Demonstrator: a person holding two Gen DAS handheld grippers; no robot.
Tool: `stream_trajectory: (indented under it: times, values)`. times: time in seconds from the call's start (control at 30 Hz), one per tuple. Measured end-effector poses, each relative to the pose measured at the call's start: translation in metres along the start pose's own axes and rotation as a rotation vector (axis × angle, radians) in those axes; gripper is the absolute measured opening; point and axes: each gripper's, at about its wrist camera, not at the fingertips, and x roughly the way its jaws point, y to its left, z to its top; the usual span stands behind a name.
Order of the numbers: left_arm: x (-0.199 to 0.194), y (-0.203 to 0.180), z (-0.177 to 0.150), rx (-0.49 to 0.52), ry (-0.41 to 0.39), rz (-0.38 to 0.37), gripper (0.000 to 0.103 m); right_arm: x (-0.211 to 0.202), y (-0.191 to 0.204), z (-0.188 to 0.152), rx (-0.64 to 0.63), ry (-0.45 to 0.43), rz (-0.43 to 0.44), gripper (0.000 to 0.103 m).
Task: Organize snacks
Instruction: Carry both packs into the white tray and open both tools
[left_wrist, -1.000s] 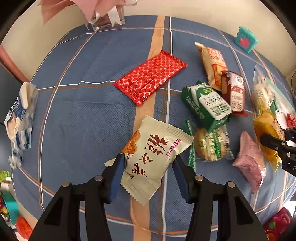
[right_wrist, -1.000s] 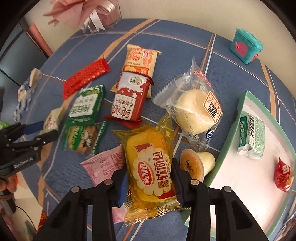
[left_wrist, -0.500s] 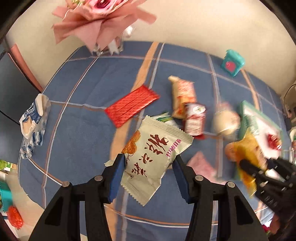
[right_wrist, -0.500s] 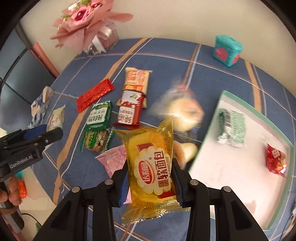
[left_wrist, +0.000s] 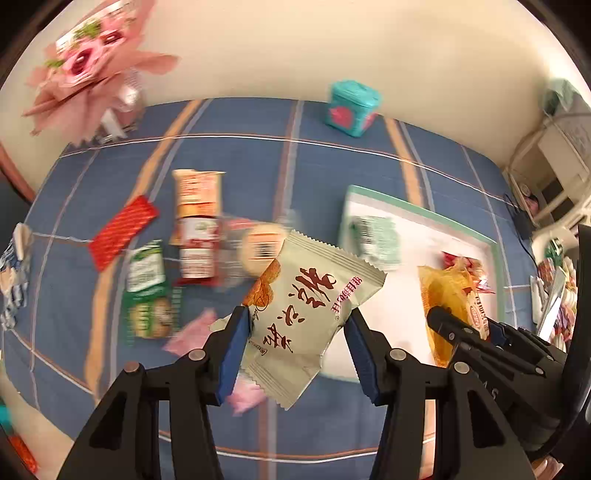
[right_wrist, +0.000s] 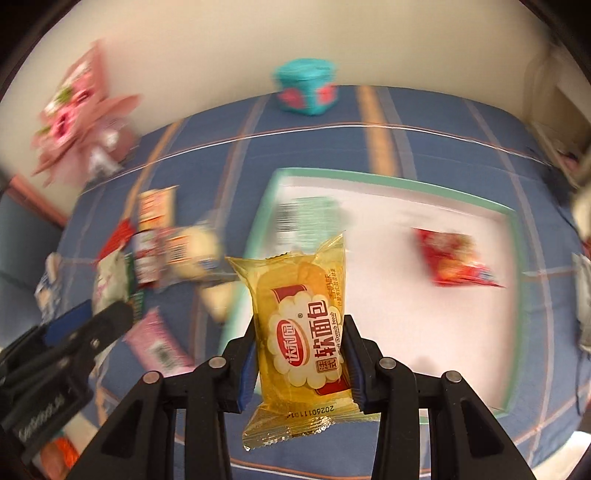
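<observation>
We have a snack in each gripper and both are in the air above the blue checked worktop. The left gripper has its fingers pinching a pale green pack by its sides, and that pack hangs over the cloth just left of the tray. The right gripper has its fingers pressed close on a yellow bread pack, which hangs near the tray's left rim, partly over the white floor of it.

What looks done: two items already lie inside the tray, a mint-green pack near its far left corner and a red pack toward its right side. Much of the tray floor is bare.

What is left, as we judge it: the two packs we carry must be set down in the tray, and a cluster on the cloth to the left waits its turn. There we can make out a red flat pack, an orange pack with a red-and-white one just below it, a green box, a round bun in clear wrap and a pink pack. Blur hides any finer count.

So we reckon we are under halfway. The teal box and the pink flowers at the far edge seem no part of the sorting.
</observation>
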Motion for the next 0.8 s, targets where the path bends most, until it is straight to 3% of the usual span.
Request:
stream_trajectory:
  times: [0.37, 0.8]
  values:
    - [0.040, -0.079, -0.012, 0.072, 0.026, -0.025, 0.055, -0.007, -0.103, -0.004, 0.271, 0.038, -0.089, 0.043]
    - [0.072, -0.097, -0.020, 0.116, 0.054, 0.009, 0.055, 0.006, -0.117, -0.005, 0.293, 0.081, -0.098, 0.043]
